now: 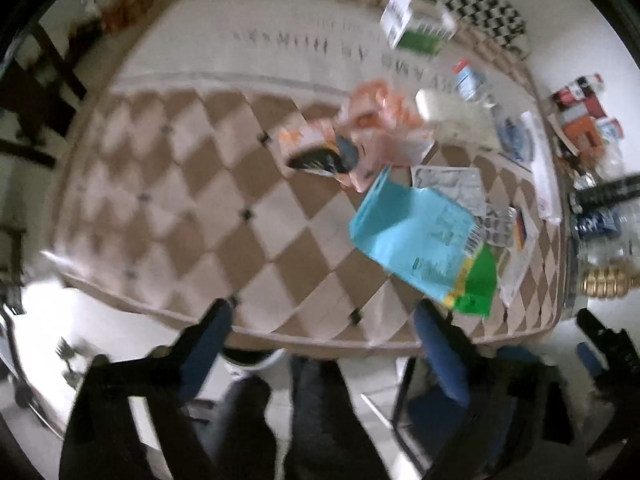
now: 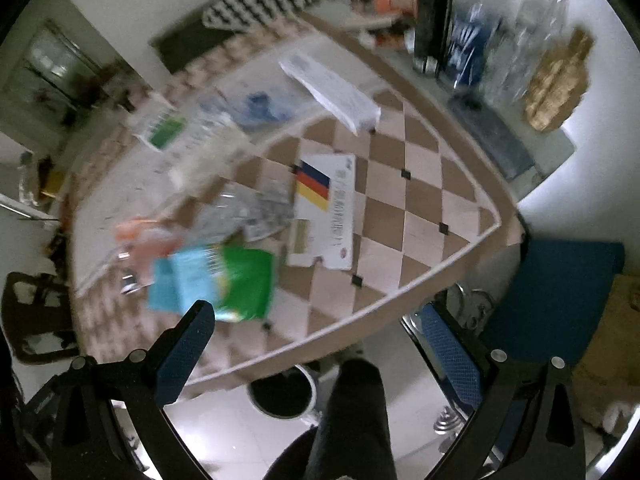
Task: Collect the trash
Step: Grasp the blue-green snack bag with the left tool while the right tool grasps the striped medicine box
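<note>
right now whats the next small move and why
Probably lower the right gripper toward the blue-green bag at the near side of the table. Both grippers look open and empty, held above the table edge, and that bag appears to be the closest piece of trash to the right gripper's left finger. The views are blurred, so go slowly.

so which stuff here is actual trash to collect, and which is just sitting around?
Likely trash, on the table:
- blue-green bag
- orange wrappers
- crumpled grey wrapper
- plastic bottle
- round bin on the floor, probably the target

Probably not part of it:
- flag-printed box
- blue chair
- glass bottles beyond the table

Both grippers are open and empty.
</note>
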Demonstrator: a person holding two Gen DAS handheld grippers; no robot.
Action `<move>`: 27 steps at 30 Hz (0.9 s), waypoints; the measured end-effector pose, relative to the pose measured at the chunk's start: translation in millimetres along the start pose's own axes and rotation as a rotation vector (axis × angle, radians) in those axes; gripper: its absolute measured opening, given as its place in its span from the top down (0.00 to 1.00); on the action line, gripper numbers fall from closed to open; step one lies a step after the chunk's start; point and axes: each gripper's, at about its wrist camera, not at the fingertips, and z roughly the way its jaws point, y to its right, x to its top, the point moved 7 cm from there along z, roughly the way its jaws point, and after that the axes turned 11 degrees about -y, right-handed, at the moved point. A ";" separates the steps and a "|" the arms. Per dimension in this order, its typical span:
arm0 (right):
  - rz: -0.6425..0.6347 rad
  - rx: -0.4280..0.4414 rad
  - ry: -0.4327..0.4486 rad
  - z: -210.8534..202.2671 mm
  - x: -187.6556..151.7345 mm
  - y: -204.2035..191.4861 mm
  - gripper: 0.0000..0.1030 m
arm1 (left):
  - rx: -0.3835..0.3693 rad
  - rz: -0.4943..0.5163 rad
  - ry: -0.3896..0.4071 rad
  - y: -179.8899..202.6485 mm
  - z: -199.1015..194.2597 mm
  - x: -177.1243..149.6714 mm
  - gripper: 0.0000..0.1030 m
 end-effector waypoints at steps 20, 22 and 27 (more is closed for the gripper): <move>-0.068 -0.088 -0.183 162.8 96.6 -13.0 0.02 | 0.239 0.111 0.014 44.2 43.6 56.6 0.97; -0.071 -0.092 -0.198 164.8 92.0 -12.9 0.02 | 0.296 0.102 0.031 46.9 34.7 52.2 0.97; -0.181 -0.162 -0.203 175.2 83.1 -25.8 0.01 | 0.406 0.111 0.107 44.7 4.9 40.0 0.98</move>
